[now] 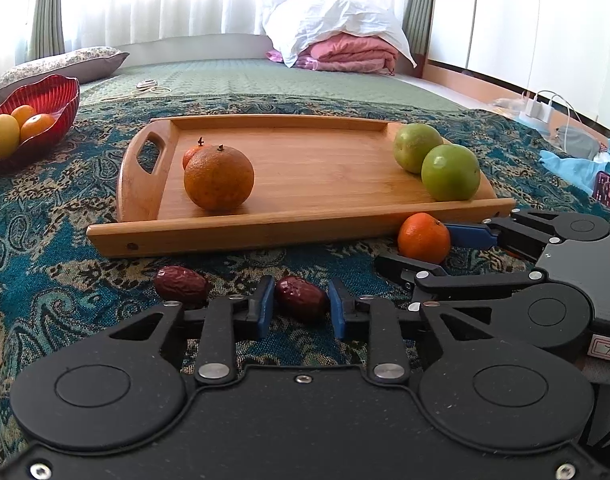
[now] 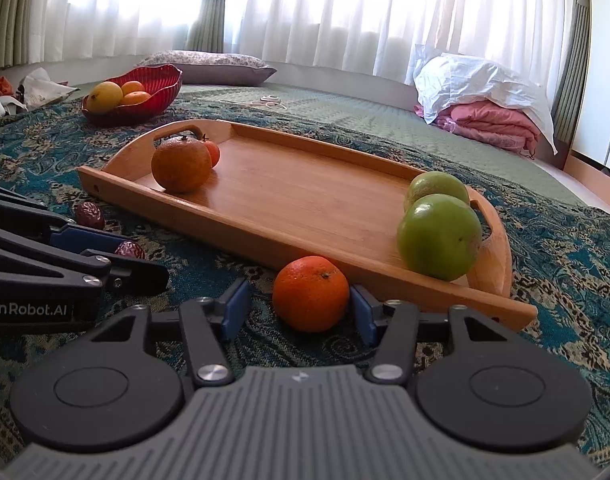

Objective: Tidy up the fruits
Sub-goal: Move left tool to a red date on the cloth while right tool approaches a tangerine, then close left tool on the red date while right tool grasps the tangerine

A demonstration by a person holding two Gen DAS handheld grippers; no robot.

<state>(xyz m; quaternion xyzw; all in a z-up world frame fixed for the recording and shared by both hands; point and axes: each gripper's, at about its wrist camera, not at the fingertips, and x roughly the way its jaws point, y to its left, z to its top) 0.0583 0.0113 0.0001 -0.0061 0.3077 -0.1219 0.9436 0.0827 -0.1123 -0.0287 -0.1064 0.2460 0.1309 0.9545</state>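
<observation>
Red bowl [image 1: 53,96] far left on cloth [image 1: 45,280], holds yellow fruit [image 1: 1,136] + 2 oranges.
Wooden tray [image 1: 305,224] centre. L end: big orange [image 1: 219,178] w/ small one [image 1: 191,156] touching behind. R end: 2 green fruits [image 1: 451,172] touching.
In front of tray, on cloth: loose date [image 1: 181,284], then 2nd date [image 1: 301,298] between L gripper [image 1: 301,308] pads. Jaws narrow, both pads on date = held, still on cloth.
Right of that: tangerine [image 2: 311,294] by tray's near rim, on cloth. R gripper [image 2: 297,312] around it, mid-width. R pad touches; gap at L pad. Not gripped.
</observation>
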